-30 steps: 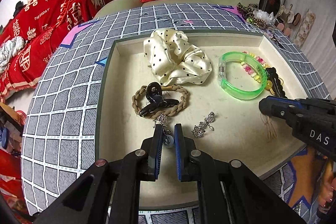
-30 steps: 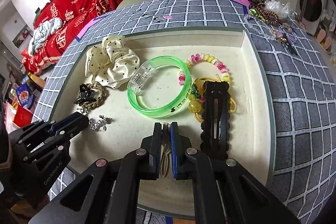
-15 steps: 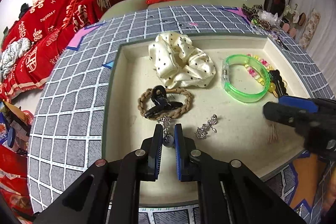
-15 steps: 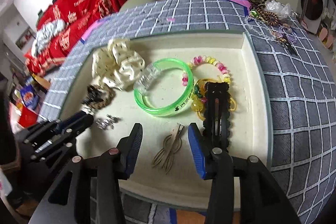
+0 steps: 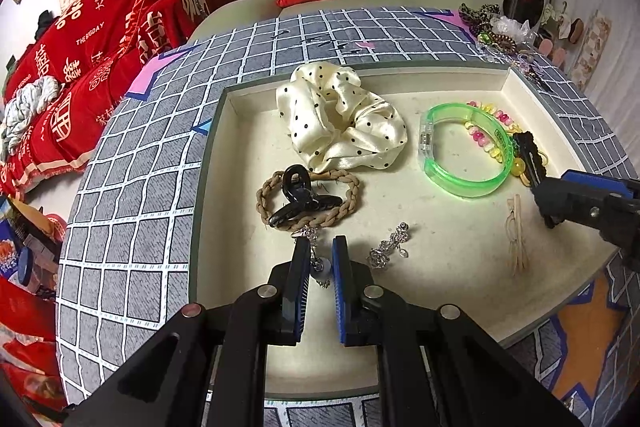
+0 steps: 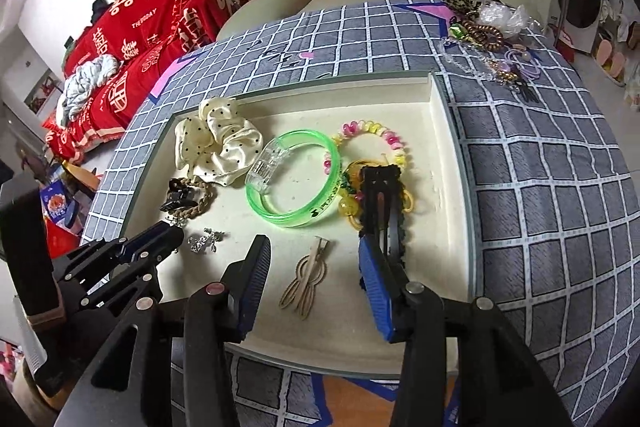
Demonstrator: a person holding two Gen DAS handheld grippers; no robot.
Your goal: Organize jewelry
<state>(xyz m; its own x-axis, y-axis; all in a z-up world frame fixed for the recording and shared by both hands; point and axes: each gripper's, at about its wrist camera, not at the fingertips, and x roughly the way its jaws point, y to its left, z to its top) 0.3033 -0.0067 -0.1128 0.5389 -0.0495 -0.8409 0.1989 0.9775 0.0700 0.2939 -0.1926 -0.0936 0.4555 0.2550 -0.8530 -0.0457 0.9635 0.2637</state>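
Many things lie in the tray (image 6: 444,115). The right claw (image 6: 312,259) has just opened, leaving the clip (image 6: 306,277). The left claw (image 5: 322,263) pinches an earring (image 5: 320,264). A pile (image 6: 492,43) waits outside.

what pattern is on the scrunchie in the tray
Cream with black polka dots; the scrunchie shows best in the left wrist view.

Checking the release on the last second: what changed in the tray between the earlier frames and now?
The right gripper opened and let go of the wooden hair clip, which now lies free on the tray between its spread fingers; the gripper also drew back slightly. The left gripper stayed shut on the silver earring. The green bangle, scrunchie and the rest did not move.
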